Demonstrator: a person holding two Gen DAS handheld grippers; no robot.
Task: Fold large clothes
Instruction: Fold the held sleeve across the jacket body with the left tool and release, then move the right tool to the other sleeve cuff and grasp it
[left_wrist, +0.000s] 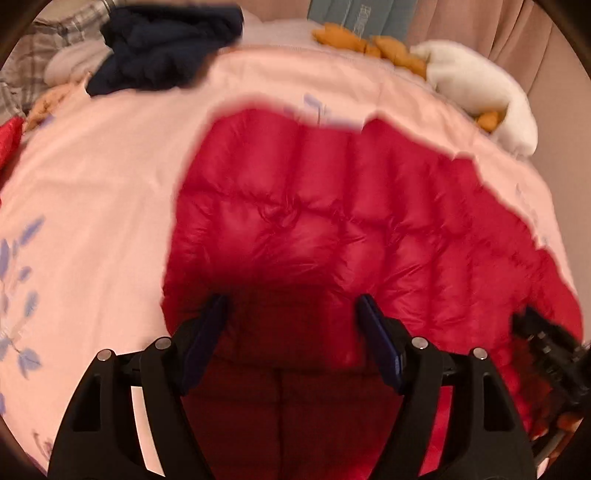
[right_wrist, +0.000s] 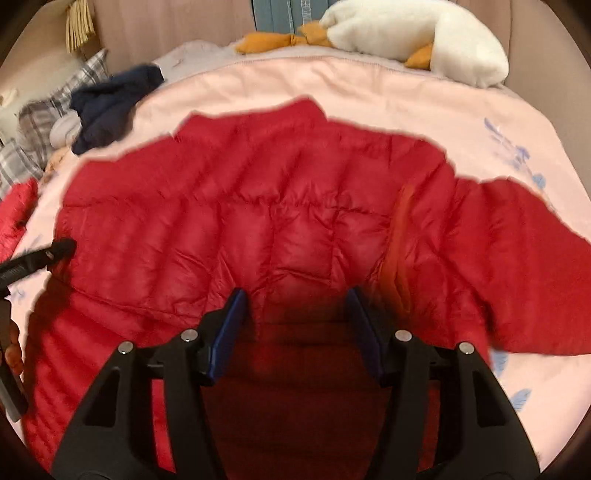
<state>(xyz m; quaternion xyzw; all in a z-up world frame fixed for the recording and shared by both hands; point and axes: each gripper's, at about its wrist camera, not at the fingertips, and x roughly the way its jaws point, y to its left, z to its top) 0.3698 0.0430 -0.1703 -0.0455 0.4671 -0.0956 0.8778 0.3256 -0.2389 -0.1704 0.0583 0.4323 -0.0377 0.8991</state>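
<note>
**Red puffer spread flat, nothing gripped**

Left gripper (left_wrist: 291, 314): blue pads (left_wrist: 207, 332) spread wide, nothing between them, poised low over red quilting. Right gripper (right_wrist: 295, 306): likewise spread wide and empty, aimed at the middle of the garment. Seen from the right wrist, left gripper at the far left edge beside the jacket's side.

Beneath both: red down jacket (right_wrist: 258, 206), laid out flat on the pink bedsheet (right_wrist: 369, 96), one sleeve (right_wrist: 517, 258) stretched out to the right, collar pointing away toward the white plush goose (right_wrist: 424, 33).

Likely light, very soft and springy; glossy shell probably slippery, so apt to slide from a shallow pinch and puff back open after a fold. Best taken at a seam, cuff or hem, with a deep bite through both layers rather than on a padded panel. Navy garment (right_wrist: 110, 103) heaped well apart at far left.
</note>
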